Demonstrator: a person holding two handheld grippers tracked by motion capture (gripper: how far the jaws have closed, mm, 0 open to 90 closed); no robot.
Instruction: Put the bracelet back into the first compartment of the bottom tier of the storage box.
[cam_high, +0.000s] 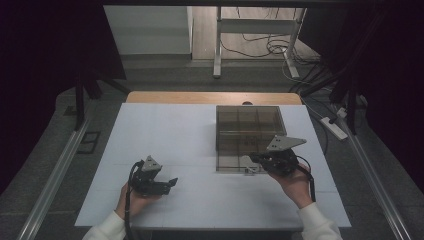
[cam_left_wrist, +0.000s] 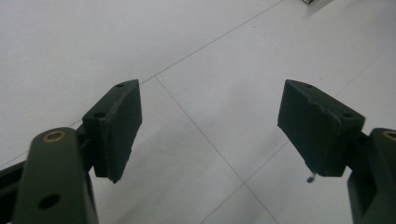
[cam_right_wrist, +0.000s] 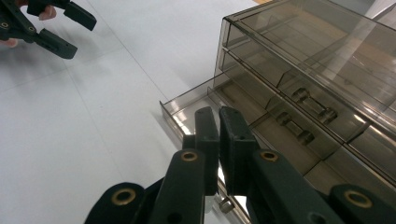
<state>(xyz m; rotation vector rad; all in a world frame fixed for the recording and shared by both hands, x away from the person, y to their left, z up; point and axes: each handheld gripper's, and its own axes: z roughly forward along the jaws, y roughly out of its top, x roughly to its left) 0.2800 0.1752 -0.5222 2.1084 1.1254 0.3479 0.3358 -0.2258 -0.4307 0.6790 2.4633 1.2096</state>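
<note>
Dim workroom around a pale bench

The bench (cam_high: 165, 130) has a white top scored by thin seams, with a wooden edge (cam_high: 210, 97) along its far side. Grey floor (cam_high: 165, 75) lies beyond it, where a white panel (cam_high: 147, 30) stands beside a white desk frame (cam_high: 255, 35) with loose black cables (cam_high: 270, 47) coiled under it. Dark curtains (cam_high: 45, 55) close both sides. Metal rails (cam_high: 52, 182) run along the floor, and a white power strip (cam_high: 334, 127) lies at right.
</note>
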